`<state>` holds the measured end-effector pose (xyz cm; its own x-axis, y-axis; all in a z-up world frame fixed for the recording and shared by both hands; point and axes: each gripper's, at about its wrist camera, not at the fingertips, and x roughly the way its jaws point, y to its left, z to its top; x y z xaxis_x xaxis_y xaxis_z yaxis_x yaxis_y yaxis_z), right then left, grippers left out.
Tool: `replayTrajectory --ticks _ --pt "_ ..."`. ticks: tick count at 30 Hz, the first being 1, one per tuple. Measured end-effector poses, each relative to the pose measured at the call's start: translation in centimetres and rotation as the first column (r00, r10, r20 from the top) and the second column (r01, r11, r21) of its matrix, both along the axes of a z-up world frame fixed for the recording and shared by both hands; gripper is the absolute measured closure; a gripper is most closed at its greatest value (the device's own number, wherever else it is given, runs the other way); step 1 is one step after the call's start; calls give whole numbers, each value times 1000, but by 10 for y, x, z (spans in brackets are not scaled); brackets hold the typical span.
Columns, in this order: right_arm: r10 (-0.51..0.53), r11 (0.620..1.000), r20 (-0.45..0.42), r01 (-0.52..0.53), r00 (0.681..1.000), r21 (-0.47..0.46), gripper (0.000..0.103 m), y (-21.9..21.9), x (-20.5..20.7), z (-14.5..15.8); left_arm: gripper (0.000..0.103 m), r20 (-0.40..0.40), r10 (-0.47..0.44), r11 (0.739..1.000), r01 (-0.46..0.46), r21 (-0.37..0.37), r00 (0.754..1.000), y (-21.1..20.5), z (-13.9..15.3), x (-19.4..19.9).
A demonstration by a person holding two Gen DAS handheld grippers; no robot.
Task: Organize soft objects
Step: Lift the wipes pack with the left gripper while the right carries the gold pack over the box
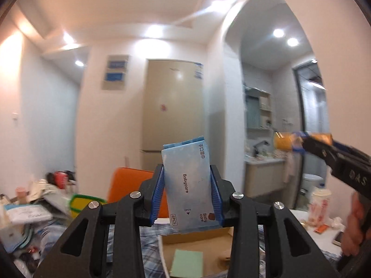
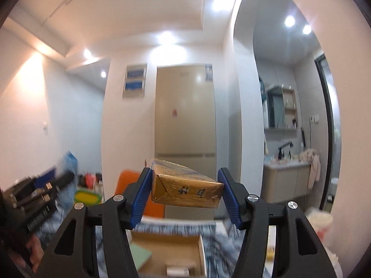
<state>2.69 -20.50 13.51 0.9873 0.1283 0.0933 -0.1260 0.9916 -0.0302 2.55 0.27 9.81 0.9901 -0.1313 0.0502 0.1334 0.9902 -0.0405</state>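
Note:
My left gripper is shut on a light blue Babycare wet-wipe pack, held upright in the air above an open cardboard box. My right gripper is shut on a gold tissue pack, held level above the same box. The right gripper with its gold pack also shows blurred at the right of the left wrist view. The left gripper with its blue pack shows blurred at the left of the right wrist view.
A green pad lies in the box, which rests on a blue plaid cloth. An orange chair back stands behind. Clutter piles at left. A cup and phone sit at right. A fridge stands beyond.

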Motion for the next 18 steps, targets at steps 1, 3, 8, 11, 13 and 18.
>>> replayTrajectory --ticks 1,3,8,11,13,18 --pt "-4 1000 10 4 1000 -2 43 3 2 3 67 6 26 999 -26 -30 1000 5 1 2" --pt "-10 1000 33 10 999 7 43 8 8 6 67 -6 18 998 -19 -62 1000 8 3 8" --pt "16 999 55 -17 998 30 43 16 31 -9 67 -5 39 997 -40 -68 999 6 -7 23" --pt "15 1000 38 -15 999 3 43 21 49 -30 67 -17 67 997 -68 -37 998 2 -23 40" --pt "-15 1000 -17 15 1000 -14 42 24 69 -48 67 -70 65 997 -67 -26 995 1 -40 55" --pt "-31 999 -141 27 990 -29 42 23 105 -88 67 -187 44 999 -46 -5 981 -4 -81 81"
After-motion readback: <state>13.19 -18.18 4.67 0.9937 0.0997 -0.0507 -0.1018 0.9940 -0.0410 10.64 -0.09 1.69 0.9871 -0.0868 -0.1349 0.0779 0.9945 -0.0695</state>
